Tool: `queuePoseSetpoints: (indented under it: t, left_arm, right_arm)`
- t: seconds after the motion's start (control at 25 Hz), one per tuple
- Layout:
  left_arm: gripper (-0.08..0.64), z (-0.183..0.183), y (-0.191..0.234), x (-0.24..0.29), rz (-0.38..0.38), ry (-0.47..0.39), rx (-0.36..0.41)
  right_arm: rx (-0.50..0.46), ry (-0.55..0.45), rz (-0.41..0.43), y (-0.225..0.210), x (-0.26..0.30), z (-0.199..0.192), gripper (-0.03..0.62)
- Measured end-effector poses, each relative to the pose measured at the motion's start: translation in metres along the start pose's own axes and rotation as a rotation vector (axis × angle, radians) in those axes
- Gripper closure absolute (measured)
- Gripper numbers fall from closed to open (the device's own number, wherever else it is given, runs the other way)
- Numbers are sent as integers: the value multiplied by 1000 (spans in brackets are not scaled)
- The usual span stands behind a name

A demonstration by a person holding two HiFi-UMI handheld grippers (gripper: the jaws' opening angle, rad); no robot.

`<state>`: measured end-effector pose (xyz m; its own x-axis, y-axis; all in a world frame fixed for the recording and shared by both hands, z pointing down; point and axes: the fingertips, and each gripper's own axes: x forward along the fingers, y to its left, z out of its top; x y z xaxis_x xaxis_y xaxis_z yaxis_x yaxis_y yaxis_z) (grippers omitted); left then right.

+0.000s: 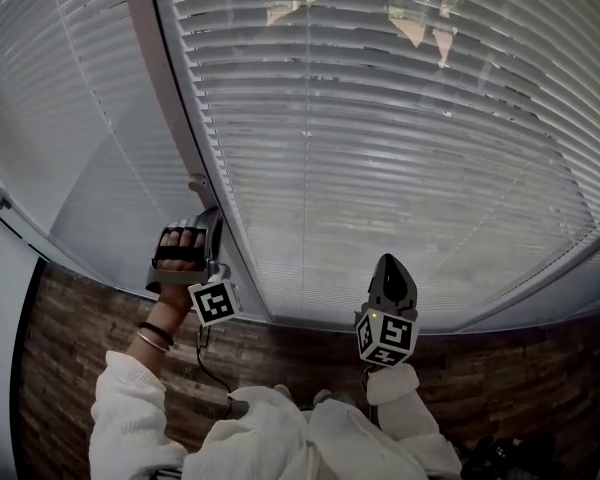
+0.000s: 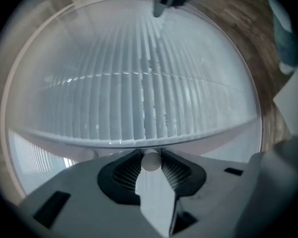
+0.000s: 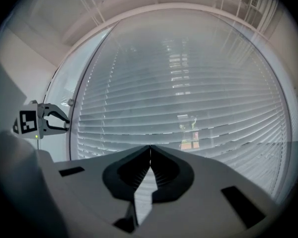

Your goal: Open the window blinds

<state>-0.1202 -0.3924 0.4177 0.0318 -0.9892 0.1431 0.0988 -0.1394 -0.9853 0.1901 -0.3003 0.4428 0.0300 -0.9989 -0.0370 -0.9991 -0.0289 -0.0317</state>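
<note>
The left tool (image 2: 150,155) was clamped on the wand (image 2: 150,163) at the left edge of the blinds (image 1: 400,168) — likely to twist it and tilt the mostly closed slats (image 3: 188,113) — while the right tool (image 3: 149,150), shut and empty, hung clear before them.

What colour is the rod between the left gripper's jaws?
The rod is white; the left gripper view shows it best.
</note>
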Motion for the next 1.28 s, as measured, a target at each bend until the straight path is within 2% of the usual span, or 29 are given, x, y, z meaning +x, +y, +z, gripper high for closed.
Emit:
queuePoseSetpoints:
  t: [0.04, 0.12, 0.2, 0.28, 0.4, 0.48, 0.52, 0.56, 0.6, 0.64, 0.68, 0.76, 0.88, 1.0, 1.04, 1.16, 1.28]
  left_arm:
    - [436, 0, 2, 0, 2, -36, -163]
    - [434, -4, 5, -1, 4, -90, -546]
    - [408, -14, 5, -4, -31, -103, -972]
    - [391, -20, 6, -7, -86, -131, -1435]
    - [391, -25, 16, -10, -163, -275, -2060]
    - [391, -28, 19, -9, -262, -400, -2463]
    - [391, -30, 20, -10, -315, -457, -2650]
    - [391, -33, 20, -10, -360, -502, -2801]
    - [391, -35, 18, -10, -395, -524, -2905]
    - [391, -37, 16, -10, -420, -522, -2963]
    - [391, -37, 14, -10, -439, -504, -2985]
    - [391, -32, 10, -9, -465, -462, -2978]
    - [391, -25, 8, -2, -491, -442, -2984]
    - [411, -21, 6, 2, -475, -399, -2992]
    - [434, -20, 5, 3, -463, -389, -2990]
    - [436, -21, 5, 3, -425, -391, -2965]
    - [437, -21, 6, 3, -393, -373, -2883]
  right_arm:
    - [-1, 0, -1, 0, -1, 1, 580]
    - [-4, 2, -1, 0, -2, 2, 580]
    - [-6, 4, -3, -1, -3, 3, 580]
    - [-2, 7, -6, -1, -3, 2, 581]
    - [3, 8, -7, 2, -1, 2, 581]
    - [3, 6, -8, 3, -2, 2, 580]
    - [4, 6, -9, 3, -3, 2, 580]
    - [5, 7, -9, 4, -3, 1, 580]
    - [5, 8, -8, 4, -4, 1, 580]
    - [5, 9, -8, 5, -5, 1, 580]
    - [6, 9, -8, 5, -5, 1, 580]
    - [9, 8, -12, 4, -7, 1, 580]
    - [12, 8, -17, 2, -8, 1, 580]
    - [15, 7, -22, 0, -11, 1, 580]
    - [17, 7, -24, -2, -12, 1, 580]
    - [20, 8, -32, -7, -13, 0, 580]
    - [20, 6, -39, -12, -13, 1, 580]
